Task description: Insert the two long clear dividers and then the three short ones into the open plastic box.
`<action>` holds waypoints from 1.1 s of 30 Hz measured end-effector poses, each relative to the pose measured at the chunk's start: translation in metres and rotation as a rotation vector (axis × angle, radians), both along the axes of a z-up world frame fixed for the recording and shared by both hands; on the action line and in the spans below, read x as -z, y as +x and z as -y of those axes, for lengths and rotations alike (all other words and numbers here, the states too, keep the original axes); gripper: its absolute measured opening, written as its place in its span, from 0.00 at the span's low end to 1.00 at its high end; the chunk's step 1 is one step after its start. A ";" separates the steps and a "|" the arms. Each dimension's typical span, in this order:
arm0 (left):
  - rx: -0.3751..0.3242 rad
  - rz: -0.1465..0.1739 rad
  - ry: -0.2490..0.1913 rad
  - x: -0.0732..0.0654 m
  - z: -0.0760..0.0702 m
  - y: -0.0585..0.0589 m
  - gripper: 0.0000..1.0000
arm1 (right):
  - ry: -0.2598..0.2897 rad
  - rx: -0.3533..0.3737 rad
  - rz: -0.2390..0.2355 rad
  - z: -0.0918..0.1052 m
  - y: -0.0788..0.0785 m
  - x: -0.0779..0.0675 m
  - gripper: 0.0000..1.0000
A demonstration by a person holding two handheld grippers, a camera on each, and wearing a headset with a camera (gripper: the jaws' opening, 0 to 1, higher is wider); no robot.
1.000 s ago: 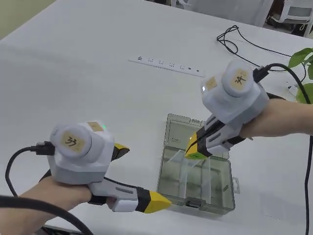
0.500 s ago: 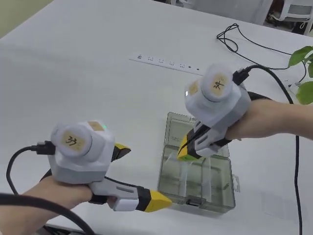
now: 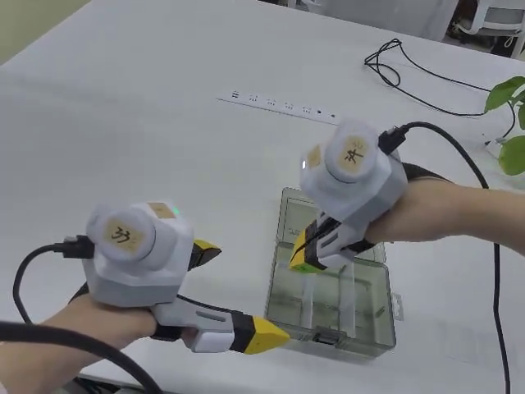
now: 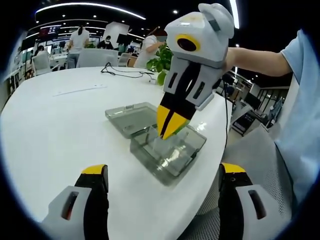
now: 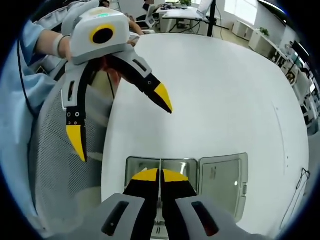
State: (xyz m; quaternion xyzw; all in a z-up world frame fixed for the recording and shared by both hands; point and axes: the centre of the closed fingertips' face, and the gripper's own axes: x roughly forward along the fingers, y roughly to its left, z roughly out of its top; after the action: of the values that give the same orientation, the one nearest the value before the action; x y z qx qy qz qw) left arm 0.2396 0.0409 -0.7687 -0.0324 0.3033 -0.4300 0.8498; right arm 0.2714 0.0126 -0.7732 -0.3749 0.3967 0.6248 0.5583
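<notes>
The open plastic box lies near the table's front edge with its lid flat behind it. Clear dividers stand upright inside the tray. My right gripper is shut on a thin clear divider, seen edge-on between its tips and held over the tray's left part. In the left gripper view the right gripper points down into the box. My left gripper is open and holds nothing, just left of the box, with its jaws spread wide.
A white power strip lies further back on the white table. A black cable and green plant leaves are at the far right. The table's front edge runs just below the box.
My right gripper has moved left and slightly down over the box with the divider. The left gripper has stayed put and open.
</notes>
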 end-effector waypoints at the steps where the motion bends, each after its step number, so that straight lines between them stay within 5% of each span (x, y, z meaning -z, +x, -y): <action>1: 0.001 0.000 0.000 0.000 0.000 0.000 0.93 | 0.007 0.001 0.004 -0.001 0.000 0.001 0.02; 13: 0.004 -0.002 -0.001 0.001 0.002 -0.001 0.93 | 0.036 0.031 0.013 0.001 0.000 0.014 0.02; 33: 0.015 -0.001 0.002 -0.001 0.002 -0.002 0.92 | -0.004 0.043 -0.011 0.002 -0.002 0.034 0.02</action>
State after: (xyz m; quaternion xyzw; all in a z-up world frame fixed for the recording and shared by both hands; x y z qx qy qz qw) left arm 0.2380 0.0384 -0.7678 -0.0296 0.3045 -0.4361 0.8463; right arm 0.2690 0.0105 -0.8070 -0.3642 0.4088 0.6139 0.5686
